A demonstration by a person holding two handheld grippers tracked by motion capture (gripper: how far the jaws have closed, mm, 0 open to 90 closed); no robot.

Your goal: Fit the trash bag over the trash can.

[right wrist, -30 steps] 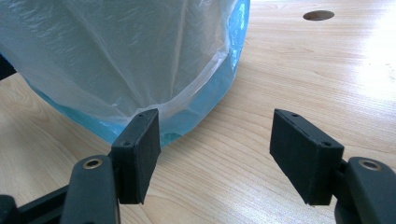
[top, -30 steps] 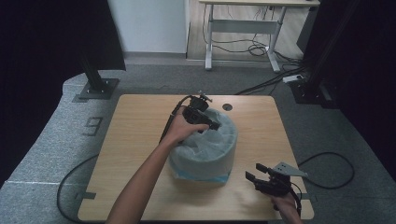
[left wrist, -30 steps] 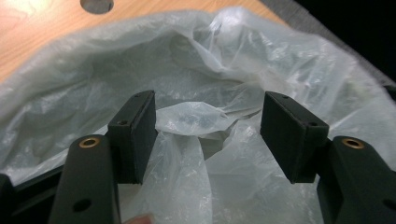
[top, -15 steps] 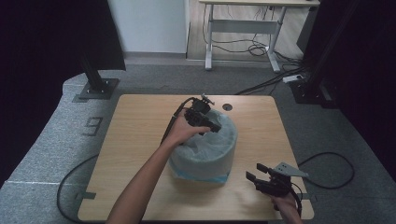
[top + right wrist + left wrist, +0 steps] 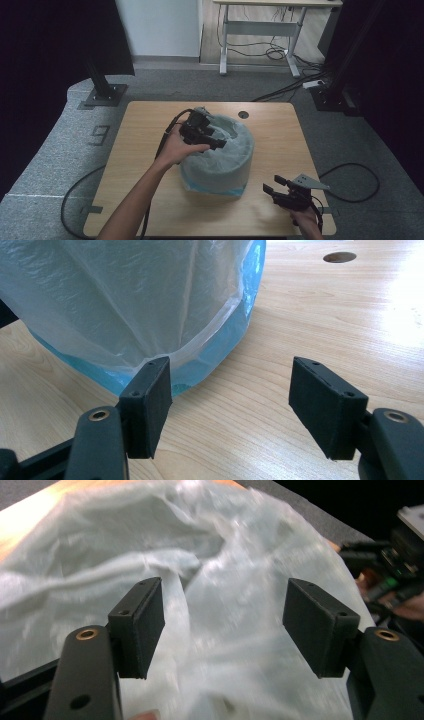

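1. While the left gripper (image 5: 216,141) hangs over the near left part of the rim, just left of centre in the high view, its jaws stand spread with nothing between the pads; they have just been opening a little, and in the left gripper view only crinkled film lies beyond them. Before closing, bring one pad inside the fold and one outside, so the pinch takes a single layer of the liner
2. At the centre of the high view sits the blue bin (image 5: 216,186) on the wooden table (image 5: 135,150), wrapped in the pale plastic bag (image 5: 220,162), whose mouth sags into the opening. The film looks thin and slack, so I judge it will slip or tear under a hard tug; pull outward and down over the rim in short strokes
3. Towards the lower right of the high view the right gripper (image 5: 274,186) rests near the table's near edge, jaws spread and empty, apart from the bin; in the right gripper view the bag's hem (image 5: 200,347) hangs short of the bin's base. It could steady the bin's wall while the left works, lest the light bin slide
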